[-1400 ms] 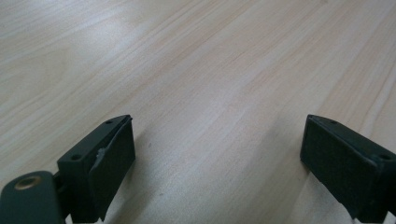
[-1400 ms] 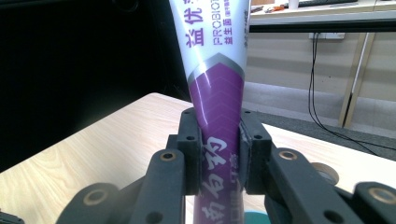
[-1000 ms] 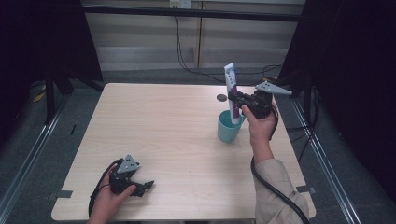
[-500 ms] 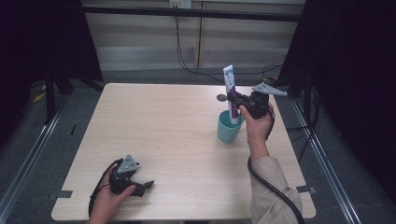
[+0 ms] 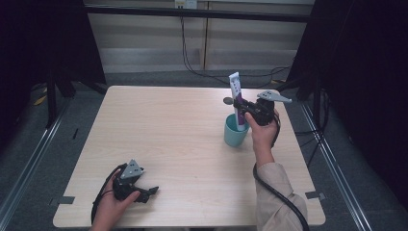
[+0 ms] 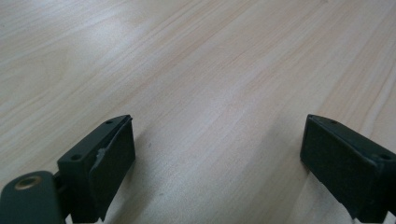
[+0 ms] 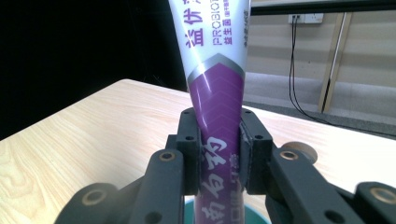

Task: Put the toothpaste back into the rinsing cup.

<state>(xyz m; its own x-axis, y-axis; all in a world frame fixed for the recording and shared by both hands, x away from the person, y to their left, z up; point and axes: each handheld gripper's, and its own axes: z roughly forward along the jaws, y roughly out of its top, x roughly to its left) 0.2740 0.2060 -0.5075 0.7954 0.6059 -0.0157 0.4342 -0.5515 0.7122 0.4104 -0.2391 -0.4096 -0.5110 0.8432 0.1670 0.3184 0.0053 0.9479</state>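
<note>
The tube (image 5: 235, 94) stands upright with its lower end inside the teal cup (image 5: 235, 132), clamped between the jaws of the right gripper (image 5: 244, 108); in the right gripper view the two black jaws press on both sides of the purple part of the tube (image 7: 218, 126), with the cup rim (image 7: 254, 215) just visible below them. The cup sits on the right half of the table (image 5: 168, 125), nearer the right edge than the left and closer to the far edge than the near one. Bare tabletop extends from the cup leftward and toward the near edge. A small dark disc (image 5: 228, 101) lies on the table just behind the cup. The left gripper (image 5: 144, 193) rests near the near left corner of the table, well apart from the cup; in the left gripper view its jaws stand wide apart over bare wood (image 6: 210, 93) with nothing between them. Compared with the frame one second earlier, the right gripper and tube sit slightly lower, so more of the tube is down in the cup. The left gripper and the cup have kept their places.
</note>
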